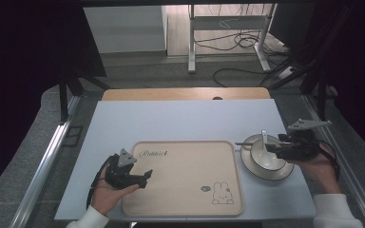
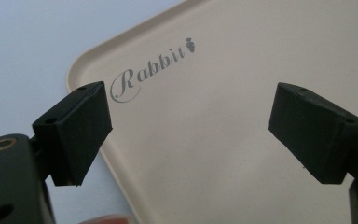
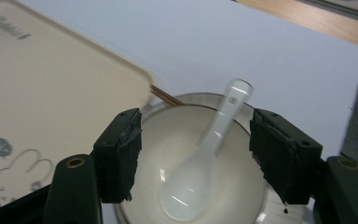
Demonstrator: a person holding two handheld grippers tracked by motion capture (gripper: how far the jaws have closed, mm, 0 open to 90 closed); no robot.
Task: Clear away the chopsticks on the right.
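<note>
White spoon [image 3: 200, 163] lies in bowl [image 3: 242, 196].

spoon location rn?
The white spoon lies in the bowl on the plate, right of the tray in the high view, between the open right gripper's jaws.

tray [image 1: 180, 180] bare, spoon [image 3: 200, 158] fills bowl [image 3: 242, 186]
</note>
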